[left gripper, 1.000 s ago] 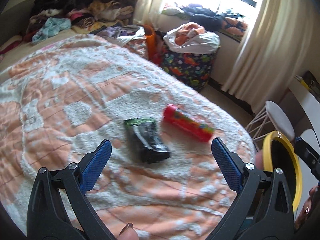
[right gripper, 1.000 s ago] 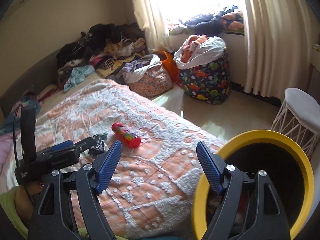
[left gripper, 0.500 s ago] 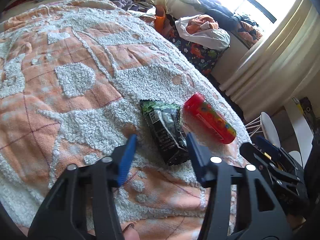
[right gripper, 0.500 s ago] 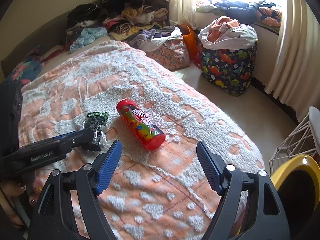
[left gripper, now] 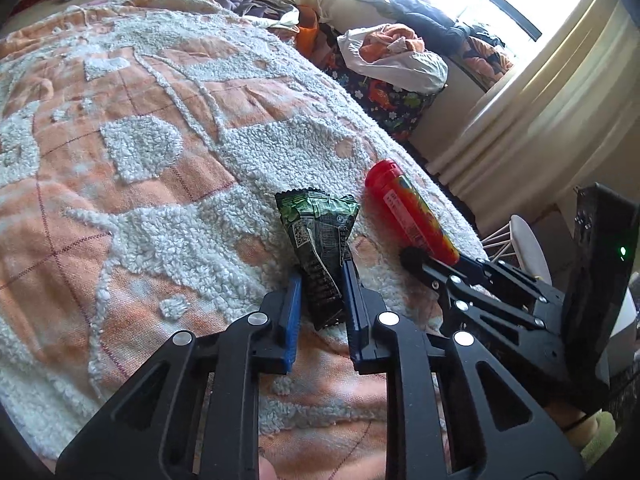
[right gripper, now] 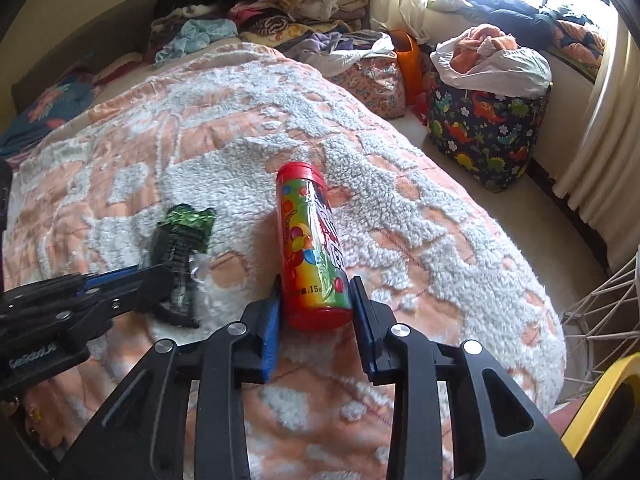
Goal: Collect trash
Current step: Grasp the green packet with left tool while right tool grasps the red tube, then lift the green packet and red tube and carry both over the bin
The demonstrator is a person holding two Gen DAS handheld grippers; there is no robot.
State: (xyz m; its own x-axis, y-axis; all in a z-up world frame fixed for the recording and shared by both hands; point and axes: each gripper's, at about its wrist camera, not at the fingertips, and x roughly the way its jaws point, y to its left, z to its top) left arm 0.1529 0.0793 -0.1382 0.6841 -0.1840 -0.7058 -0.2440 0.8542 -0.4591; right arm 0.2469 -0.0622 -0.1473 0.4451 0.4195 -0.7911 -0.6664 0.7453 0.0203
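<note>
The left gripper (left gripper: 321, 286) is pinching a crinkled foil wrapper (left gripper: 318, 240); the right gripper (right gripper: 316, 300) is clamping a glossy cylindrical tube (right gripper: 312, 246) at the wrapper's 3 o'clock, on a fuzzy blanket (left gripper: 160, 184).

Few readable marks: one brand on a tool, one number on a tube

In the right wrist view, white lettering on the black body of the left hand-held gripper (right gripper: 176, 276) reads roughly "GeikooLAI". The candy tube (right gripper: 314, 252) bears "15" near its base; its larger white lettering is too skewed to read. The green snack wrapper (left gripper: 318, 236) shows a QR code and fine print, illegible.
</note>
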